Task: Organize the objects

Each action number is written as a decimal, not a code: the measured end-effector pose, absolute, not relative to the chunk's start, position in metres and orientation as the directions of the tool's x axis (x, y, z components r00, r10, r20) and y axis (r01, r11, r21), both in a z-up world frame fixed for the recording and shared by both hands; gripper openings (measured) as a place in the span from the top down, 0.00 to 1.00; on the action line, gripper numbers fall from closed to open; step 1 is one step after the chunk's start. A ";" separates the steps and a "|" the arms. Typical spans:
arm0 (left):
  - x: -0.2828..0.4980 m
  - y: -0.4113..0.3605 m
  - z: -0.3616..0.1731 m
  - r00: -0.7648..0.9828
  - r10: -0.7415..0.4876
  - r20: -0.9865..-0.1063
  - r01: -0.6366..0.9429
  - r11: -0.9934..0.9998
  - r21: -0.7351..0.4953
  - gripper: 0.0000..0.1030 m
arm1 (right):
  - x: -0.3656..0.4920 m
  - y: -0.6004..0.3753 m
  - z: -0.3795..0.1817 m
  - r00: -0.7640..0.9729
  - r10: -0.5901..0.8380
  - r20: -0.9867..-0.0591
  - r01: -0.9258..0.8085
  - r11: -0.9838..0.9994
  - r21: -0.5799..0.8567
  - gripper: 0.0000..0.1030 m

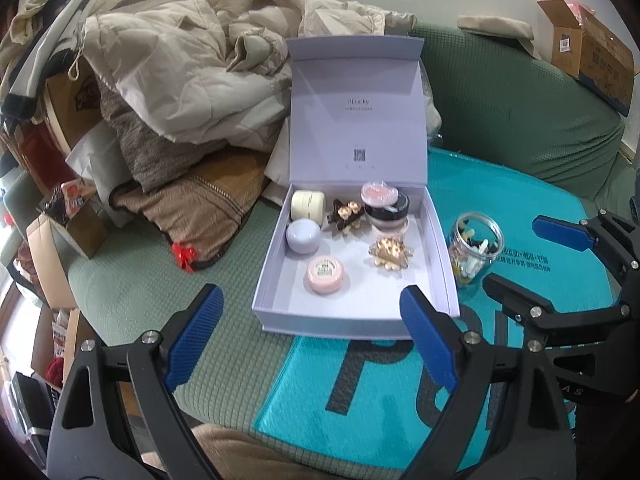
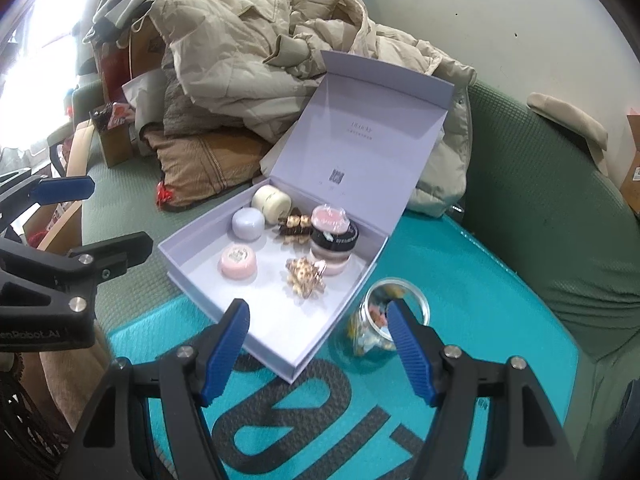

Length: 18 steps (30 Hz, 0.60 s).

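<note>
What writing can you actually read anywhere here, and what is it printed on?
"OpenRobot.AI", first letters cut off: on the left gripper body, right wrist view.
Brand line inside the box lid: too faint to read surely.
QR code below it: no readable text.
Big dark letters on the teal mat: partly hidden, unreadable.
Pink jar label: too small.

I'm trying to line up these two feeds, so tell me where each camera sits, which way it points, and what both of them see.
Left wrist: on the left gripper, looking forward at the open lavender box; its own open blue-padded fingers show, with the right gripper at the right edge.
Right wrist: on the right gripper, looking at the box and the clear jar; its own open fingers show, with the left gripper at the left edge.
Shared: box, jar, teal mat, beige jacket.
</note>
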<state>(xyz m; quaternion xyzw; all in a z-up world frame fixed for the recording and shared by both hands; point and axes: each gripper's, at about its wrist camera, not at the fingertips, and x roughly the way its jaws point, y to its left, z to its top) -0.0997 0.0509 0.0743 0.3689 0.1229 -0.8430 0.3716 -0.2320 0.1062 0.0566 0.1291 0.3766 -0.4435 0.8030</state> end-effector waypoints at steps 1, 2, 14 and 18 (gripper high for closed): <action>-0.098 0.053 0.072 -0.447 -0.535 -0.717 0.720 -0.691 0.067 0.13 | -0.234 0.109 0.055 0.322 -0.613 -0.722 0.811 0.572 -0.124 0.30; -0.097 0.055 0.070 -0.445 -0.534 -0.719 0.721 -0.690 0.066 0.13 | -0.235 0.111 0.053 0.322 -0.611 -0.723 0.812 0.571 -0.120 0.30; -0.076 0.074 0.054 -0.423 -0.531 -0.735 0.754 -0.656 0.040 0.13 | -0.251 0.142 0.042 0.310 -0.612 -0.727 0.828 0.550 -0.110 0.30; -0.071 0.081 0.050 -0.408 -0.541 -0.736 0.763 -0.644 0.051 0.13 | -0.255 0.150 0.041 0.309 -0.620 -0.721 0.833 0.542 -0.109 0.30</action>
